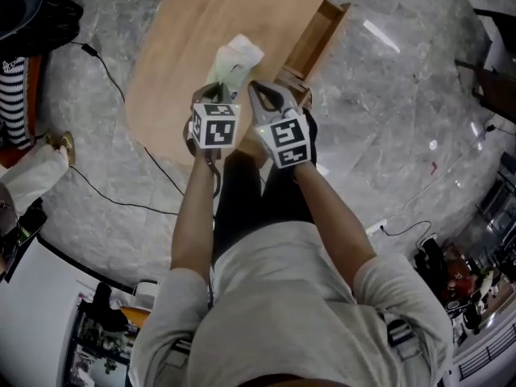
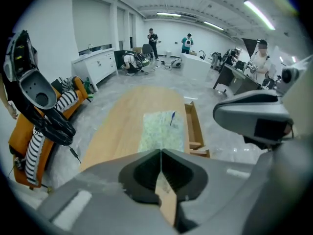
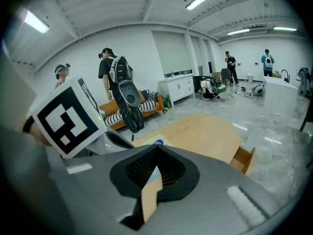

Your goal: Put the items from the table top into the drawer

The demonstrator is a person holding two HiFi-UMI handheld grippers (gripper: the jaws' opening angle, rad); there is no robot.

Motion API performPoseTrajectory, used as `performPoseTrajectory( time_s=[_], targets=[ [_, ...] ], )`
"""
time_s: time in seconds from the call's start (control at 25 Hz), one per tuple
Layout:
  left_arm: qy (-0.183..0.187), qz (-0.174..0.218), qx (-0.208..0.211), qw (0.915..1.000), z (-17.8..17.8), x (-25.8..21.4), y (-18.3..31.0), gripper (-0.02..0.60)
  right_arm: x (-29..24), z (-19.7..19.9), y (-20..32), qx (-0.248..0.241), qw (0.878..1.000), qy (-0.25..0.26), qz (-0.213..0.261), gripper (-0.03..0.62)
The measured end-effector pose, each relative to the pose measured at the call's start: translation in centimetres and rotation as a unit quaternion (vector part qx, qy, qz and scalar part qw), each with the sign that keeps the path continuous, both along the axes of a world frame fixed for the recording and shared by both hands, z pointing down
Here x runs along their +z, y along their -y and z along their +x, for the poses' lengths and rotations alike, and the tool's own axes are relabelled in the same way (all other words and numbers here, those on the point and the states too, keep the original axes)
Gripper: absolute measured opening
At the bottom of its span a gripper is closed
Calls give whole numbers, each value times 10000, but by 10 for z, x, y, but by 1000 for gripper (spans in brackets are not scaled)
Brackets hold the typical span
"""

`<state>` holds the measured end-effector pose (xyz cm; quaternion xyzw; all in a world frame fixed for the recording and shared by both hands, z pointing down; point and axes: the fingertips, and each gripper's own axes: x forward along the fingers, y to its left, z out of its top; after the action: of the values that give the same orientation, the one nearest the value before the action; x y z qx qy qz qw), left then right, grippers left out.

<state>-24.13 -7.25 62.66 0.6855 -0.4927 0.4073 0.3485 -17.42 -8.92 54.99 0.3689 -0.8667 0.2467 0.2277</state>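
Observation:
A pale green patterned sheet [image 1: 239, 58] lies on the near part of the oval wooden table [image 1: 193, 31], with a blue pen [image 2: 172, 117] on its far right corner. In the left gripper view the sheet [image 2: 163, 131] lies just beyond the jaws. The wooden drawer [image 1: 321, 37] stands pulled out of the table's right side. My left gripper [image 1: 211, 95] hovers over the table's near end, shut and empty, angled steeply down. Close beside it on the right, my right gripper [image 1: 262, 91] is also shut with nothing in it. Both jaw pairs meet at the tips [image 2: 160, 151] [image 3: 156, 147].
A black cable [image 1: 121, 95] runs over the marble floor left of the table. An orange sofa [image 2: 29, 141] with striped and black things stands at the left. A person's legs [image 1: 28, 176] are at the left edge. Several people stand far across the room.

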Motion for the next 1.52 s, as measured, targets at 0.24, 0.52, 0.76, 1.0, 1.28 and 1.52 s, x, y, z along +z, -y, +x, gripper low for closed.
performPoseTrajectory(
  time_s=[0.24, 0.52, 0.76, 1.0, 1.28, 1.52],
  targets=[
    [17, -143, 4, 9999, 64, 21, 2, 20, 31, 64, 17, 74, 9999, -97, -92, 8],
    [-92, -299, -185, 9993, 137, 38, 21, 20, 44, 148, 50, 21, 9995, -317, -69, 8],
    [-52, -418, 9, 9991, 187, 65, 38, 20, 67, 199, 63, 182, 9991, -306, -238, 8],
    [-1, -583, 205, 9981, 220, 97, 54, 20, 94, 223, 70, 239, 9984, -294, -425, 8],
    [103, -773, 362, 9963, 244, 137, 74, 20, 117, 237, 85, 198, 9982, -190, -535, 8],
    [151, -925, 324, 9951, 255, 173, 91, 20, 132, 242, 98, -2, 9980, -168, -612, 8]
  ],
)
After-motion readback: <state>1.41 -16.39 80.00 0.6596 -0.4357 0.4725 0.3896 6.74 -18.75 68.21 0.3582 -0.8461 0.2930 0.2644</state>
